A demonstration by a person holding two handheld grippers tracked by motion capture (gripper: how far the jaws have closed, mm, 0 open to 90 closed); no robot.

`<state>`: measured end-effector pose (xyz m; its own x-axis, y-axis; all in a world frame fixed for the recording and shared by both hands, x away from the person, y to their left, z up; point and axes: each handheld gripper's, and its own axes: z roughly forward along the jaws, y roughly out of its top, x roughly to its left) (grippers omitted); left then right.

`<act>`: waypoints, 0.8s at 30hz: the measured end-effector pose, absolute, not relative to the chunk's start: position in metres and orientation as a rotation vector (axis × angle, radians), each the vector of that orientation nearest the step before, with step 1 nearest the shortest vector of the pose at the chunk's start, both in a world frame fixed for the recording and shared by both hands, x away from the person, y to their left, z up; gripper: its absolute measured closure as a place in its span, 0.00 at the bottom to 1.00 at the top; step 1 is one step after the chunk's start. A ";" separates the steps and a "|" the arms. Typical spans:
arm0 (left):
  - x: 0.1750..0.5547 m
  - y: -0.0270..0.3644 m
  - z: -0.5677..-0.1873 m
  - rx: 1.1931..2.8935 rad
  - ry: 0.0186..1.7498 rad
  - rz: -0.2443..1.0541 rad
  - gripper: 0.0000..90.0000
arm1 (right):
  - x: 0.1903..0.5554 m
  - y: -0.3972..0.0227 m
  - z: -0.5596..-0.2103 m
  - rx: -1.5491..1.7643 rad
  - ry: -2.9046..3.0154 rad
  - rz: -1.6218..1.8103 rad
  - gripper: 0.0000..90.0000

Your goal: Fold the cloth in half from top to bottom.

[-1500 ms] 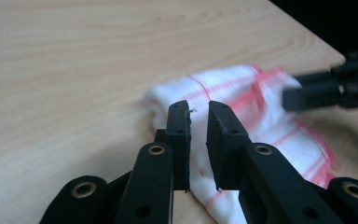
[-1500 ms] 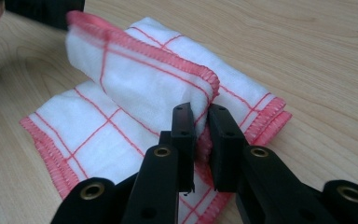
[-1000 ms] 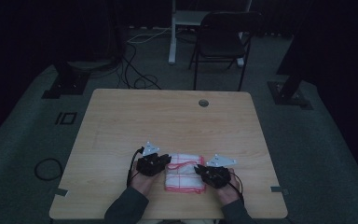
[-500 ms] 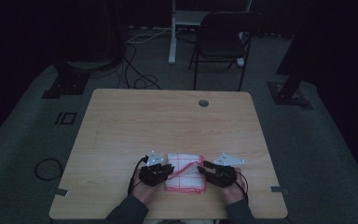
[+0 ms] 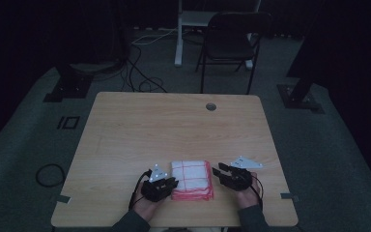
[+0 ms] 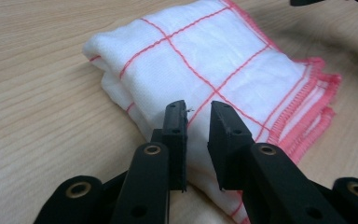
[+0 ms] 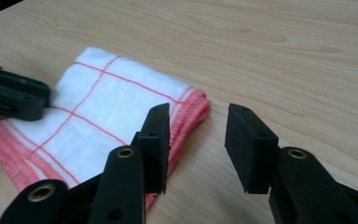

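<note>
A folded cloth [image 5: 191, 180], white with red grid lines and red stitched edges, lies flat on the tabletop [image 5: 174, 130] close to its near edge, about midway between the near corners. The left gripper [image 5: 166, 185] sits at the cloth's left side; its jaws have just been opening a little and stand slightly apart over the cloth's edge, not pinching it. The right gripper [image 5: 221, 172] is just beside the cloth's right edge, jaws released with bare tabletop between them.
</note>
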<state>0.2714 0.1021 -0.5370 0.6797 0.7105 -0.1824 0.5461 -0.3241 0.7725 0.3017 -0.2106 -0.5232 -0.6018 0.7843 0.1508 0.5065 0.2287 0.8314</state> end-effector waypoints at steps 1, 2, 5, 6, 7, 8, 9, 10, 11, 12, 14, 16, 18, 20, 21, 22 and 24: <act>0.270 0.103 -0.536 2.007 0.966 0.243 0.85 | 0.302 -0.211 -0.524 1.207 2.205 1.314 0.67; 0.269 0.105 -0.534 2.001 0.966 0.252 0.84 | 0.303 -0.212 -0.524 1.209 2.202 1.308 0.67; 0.269 0.113 -0.530 1.988 0.970 0.286 0.83 | 0.306 -0.217 -0.528 1.238 2.187 1.296 0.66; 0.269 0.115 -0.529 1.981 0.977 0.294 0.83 | 0.306 -0.217 -0.528 1.238 2.187 1.296 0.66; 0.270 0.117 -0.529 1.980 0.983 0.304 0.83 | 0.307 -0.219 -0.529 1.242 2.180 1.285 0.66; 0.271 0.120 -0.529 1.973 0.996 0.316 0.83 | 0.307 -0.219 -0.529 1.242 2.180 1.285 0.66; 0.272 0.123 -0.529 1.969 1.005 0.324 0.82 | 0.307 -0.220 -0.530 1.243 2.174 1.265 0.66; 0.273 0.125 -0.529 1.963 1.017 0.333 0.82 | 0.308 -0.221 -0.531 1.243 2.171 1.252 0.66; 0.274 0.127 -0.530 1.962 1.022 0.338 0.82 | 0.308 -0.222 -0.531 1.244 2.170 1.246 0.66; 0.276 0.129 -0.530 1.962 1.030 0.352 0.81 | 0.308 -0.223 -0.532 1.243 2.168 1.242 0.66; 0.278 0.133 -0.531 1.960 1.043 0.368 0.81 | 0.310 -0.225 -0.534 1.246 2.163 1.221 0.66; 0.280 0.136 -0.532 1.963 1.057 0.389 0.81 | 0.310 -0.226 -0.535 1.248 2.162 1.209 0.65; 0.283 0.141 -0.534 1.958 1.077 0.402 0.80 | 0.311 -0.229 -0.536 1.263 2.155 1.204 0.65; 0.286 0.146 -0.535 1.956 1.099 0.415 0.80 | 0.312 -0.231 -0.537 1.265 2.148 1.193 0.65; 0.287 0.147 -0.535 1.951 1.106 0.418 0.80 | 0.313 -0.231 -0.537 1.265 2.147 1.186 0.64; 0.288 0.149 -0.535 1.950 1.113 0.424 0.79 | 0.313 -0.231 -0.537 1.265 2.146 1.178 0.64; 0.291 0.153 -0.535 1.947 1.125 0.436 0.79 | 0.314 -0.232 -0.538 1.263 2.146 1.164 0.64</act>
